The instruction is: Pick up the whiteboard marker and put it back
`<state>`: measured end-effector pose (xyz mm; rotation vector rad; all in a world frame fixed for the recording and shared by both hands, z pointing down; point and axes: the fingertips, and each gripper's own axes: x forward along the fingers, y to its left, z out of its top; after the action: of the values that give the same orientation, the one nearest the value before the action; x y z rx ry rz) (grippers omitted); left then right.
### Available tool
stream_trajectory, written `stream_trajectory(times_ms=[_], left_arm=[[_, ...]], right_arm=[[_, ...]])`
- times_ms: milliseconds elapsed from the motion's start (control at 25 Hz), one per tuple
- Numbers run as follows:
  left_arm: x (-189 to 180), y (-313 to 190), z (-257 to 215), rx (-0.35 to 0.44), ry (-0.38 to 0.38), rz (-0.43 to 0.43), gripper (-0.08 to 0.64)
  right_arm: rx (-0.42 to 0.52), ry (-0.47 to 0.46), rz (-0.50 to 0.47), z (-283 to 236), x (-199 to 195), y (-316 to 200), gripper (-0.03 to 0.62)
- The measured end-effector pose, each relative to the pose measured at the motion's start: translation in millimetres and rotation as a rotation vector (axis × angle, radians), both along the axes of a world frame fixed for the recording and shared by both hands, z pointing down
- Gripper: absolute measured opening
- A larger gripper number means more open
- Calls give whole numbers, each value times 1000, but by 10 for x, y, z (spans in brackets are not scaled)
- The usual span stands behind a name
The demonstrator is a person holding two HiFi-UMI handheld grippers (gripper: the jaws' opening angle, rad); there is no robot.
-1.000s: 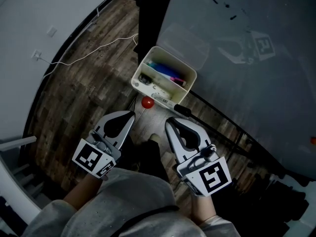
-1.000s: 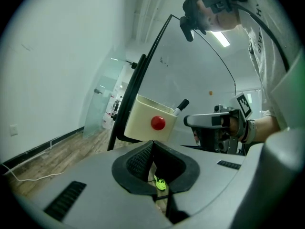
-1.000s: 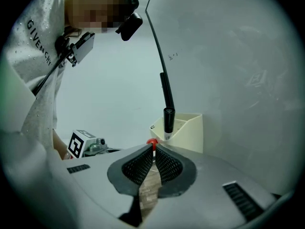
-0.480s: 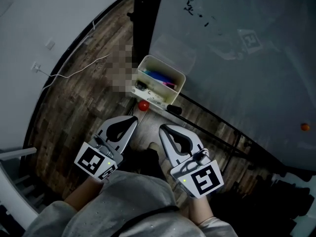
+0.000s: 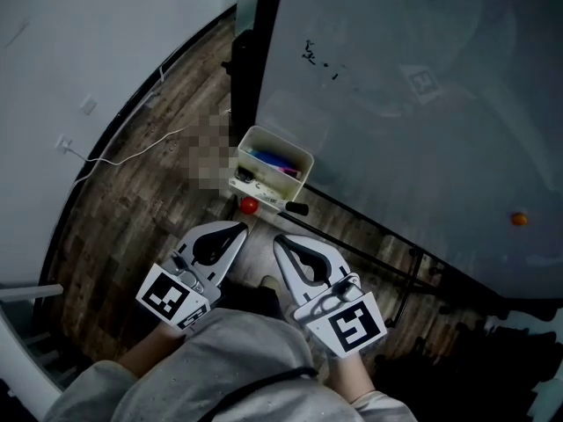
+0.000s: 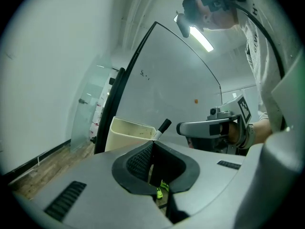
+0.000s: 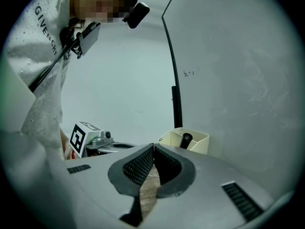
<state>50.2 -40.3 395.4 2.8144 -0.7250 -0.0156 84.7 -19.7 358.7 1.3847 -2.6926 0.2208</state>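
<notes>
A cream bin (image 5: 307, 167) hangs at the lower edge of the whiteboard (image 5: 422, 95), above the wooden floor (image 5: 141, 209). Inside it lie blue and pink things (image 5: 268, 158) towards the board side; smaller items along the near side are too small to make out. The whiteboard marker (image 5: 295, 208) rests at the bin's near side, its black cap jutting past the corner on the right. In the left gripper view that cap (image 6: 164, 126) slants up over the bin's rim (image 6: 126, 136); in the right gripper view it stands dark inside the bin (image 7: 200, 146). A red round thing (image 5: 250, 206) sits just below the bin.

The left hand-held gripper (image 5: 238, 227) has its jaws pressed together, pads meeting at the tips with nothing between them. The right hand-held gripper (image 5: 279, 241) is likewise closed and empty. Both point towards the bin, side by side, near it but apart from it and from the marker
</notes>
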Motion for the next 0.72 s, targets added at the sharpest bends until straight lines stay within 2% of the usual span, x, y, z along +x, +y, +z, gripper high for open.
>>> stream_trajectory(times_ms=[720], left_arm=[[28, -88, -264, 61, 17, 33, 14]], right_arm=[[51, 27, -9, -157, -70, -52, 20]])
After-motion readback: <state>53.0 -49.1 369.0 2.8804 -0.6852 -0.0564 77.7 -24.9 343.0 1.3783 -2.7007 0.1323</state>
